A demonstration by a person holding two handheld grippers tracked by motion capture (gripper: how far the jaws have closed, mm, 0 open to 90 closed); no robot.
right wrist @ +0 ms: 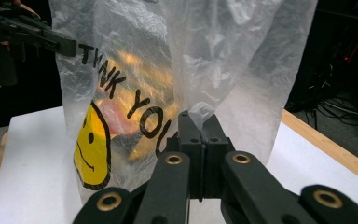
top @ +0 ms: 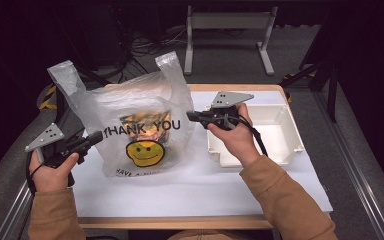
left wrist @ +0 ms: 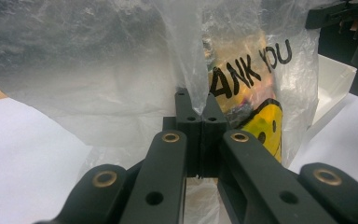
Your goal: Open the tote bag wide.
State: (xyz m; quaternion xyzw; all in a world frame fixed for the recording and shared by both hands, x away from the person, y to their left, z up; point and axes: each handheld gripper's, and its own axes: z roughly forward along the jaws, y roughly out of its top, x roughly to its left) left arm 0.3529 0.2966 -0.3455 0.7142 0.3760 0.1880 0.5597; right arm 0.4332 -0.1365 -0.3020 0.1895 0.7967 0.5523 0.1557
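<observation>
Plastic bag (top: 130, 125) stands upright mid-table, left of the white bin (top: 280, 130), long axis vertical, handles up, "THANK YOU" print facing the near edge. Left gripper (top: 96, 137) clamped on the bag's left edge film. Right gripper (top: 190, 116) clamped on its right edge.

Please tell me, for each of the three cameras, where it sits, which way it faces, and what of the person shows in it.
High view: above the person's side, facing forward and down on the table; forearms, left gripper, right gripper.
Left gripper view: on left gripper, pinching the plastic bag.
Right gripper view: on right gripper, pinching it too.
All share the bag.
</observation>
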